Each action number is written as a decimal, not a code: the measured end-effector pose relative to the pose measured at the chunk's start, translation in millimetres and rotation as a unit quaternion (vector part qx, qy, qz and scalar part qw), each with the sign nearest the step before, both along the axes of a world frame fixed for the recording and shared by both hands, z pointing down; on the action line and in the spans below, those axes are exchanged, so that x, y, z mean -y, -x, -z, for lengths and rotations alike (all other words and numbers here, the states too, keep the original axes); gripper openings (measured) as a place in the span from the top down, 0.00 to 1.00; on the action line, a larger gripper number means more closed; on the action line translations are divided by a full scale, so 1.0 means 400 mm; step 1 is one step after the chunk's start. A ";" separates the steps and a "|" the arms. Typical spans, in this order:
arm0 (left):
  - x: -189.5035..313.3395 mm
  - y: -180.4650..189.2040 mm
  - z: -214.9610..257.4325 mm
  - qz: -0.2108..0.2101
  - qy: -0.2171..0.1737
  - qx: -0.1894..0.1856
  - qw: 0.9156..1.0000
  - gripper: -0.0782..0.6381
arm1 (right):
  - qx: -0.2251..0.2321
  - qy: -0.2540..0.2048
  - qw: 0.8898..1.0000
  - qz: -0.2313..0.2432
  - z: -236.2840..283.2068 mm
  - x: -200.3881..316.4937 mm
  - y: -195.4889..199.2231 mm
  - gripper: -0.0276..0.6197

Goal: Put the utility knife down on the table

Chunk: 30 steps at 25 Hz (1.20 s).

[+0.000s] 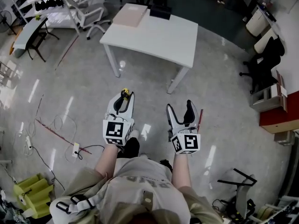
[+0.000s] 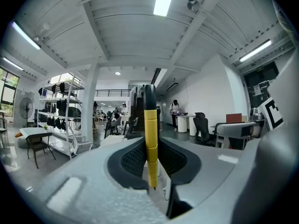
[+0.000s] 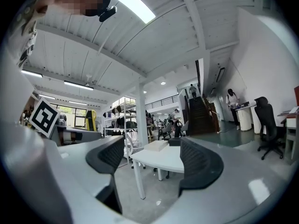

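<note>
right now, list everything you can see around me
utility knife: one, yellow and black, clamped in the left gripper
table: one, white, ahead of both grippers
flat box: one, beige, table's far left corner
dark object: one, black, beside the box
white office chair: one, white, beyond table's left end
black office chair: one, black, far right
power strip: one, white, floor at left
left gripper: one, grey, shut on knife
right gripper: one, grey, open, empty

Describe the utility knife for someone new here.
Find the white rectangular table; the person stands short of it with two grey grippers. The left gripper is shut on the utility knife, a slim yellow-and-black bar; the right gripper holds nothing.
</note>
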State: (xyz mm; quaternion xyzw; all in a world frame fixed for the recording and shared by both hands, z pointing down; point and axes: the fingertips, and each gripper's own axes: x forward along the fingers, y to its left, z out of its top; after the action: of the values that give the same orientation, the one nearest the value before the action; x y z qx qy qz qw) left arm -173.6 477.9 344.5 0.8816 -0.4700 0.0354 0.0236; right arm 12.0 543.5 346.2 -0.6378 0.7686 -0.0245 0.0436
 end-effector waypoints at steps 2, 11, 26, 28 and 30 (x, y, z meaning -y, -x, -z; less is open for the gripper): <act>0.073 -0.007 0.018 -0.008 -0.007 -0.003 1.000 0.80 | 0.001 -0.005 1.000 -0.007 0.014 0.066 -0.003 0.42; 0.364 -0.020 0.056 -0.039 -0.024 -0.006 0.999 0.80 | -0.005 -0.023 0.999 -0.038 0.042 0.327 -0.008 0.42; 0.627 -0.128 -0.042 -0.035 0.018 -0.009 0.999 0.80 | 0.022 0.018 0.999 -0.043 -0.056 0.586 -0.153 0.41; 0.662 -0.156 -0.046 -0.026 0.016 -0.009 0.999 0.80 | 0.023 0.016 0.999 -0.034 -0.058 0.631 -0.187 0.41; 0.697 -0.185 -0.040 -0.017 0.013 -0.011 1.000 0.80 | 0.020 0.014 0.999 -0.024 -0.049 0.677 -0.221 0.41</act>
State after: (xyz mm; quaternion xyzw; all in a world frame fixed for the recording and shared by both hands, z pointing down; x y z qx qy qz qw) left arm -99.6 199.0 360.7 0.8892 -0.4546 0.0322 0.0402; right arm 100.3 272.8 365.9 -0.6560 0.7516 -0.0469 0.0509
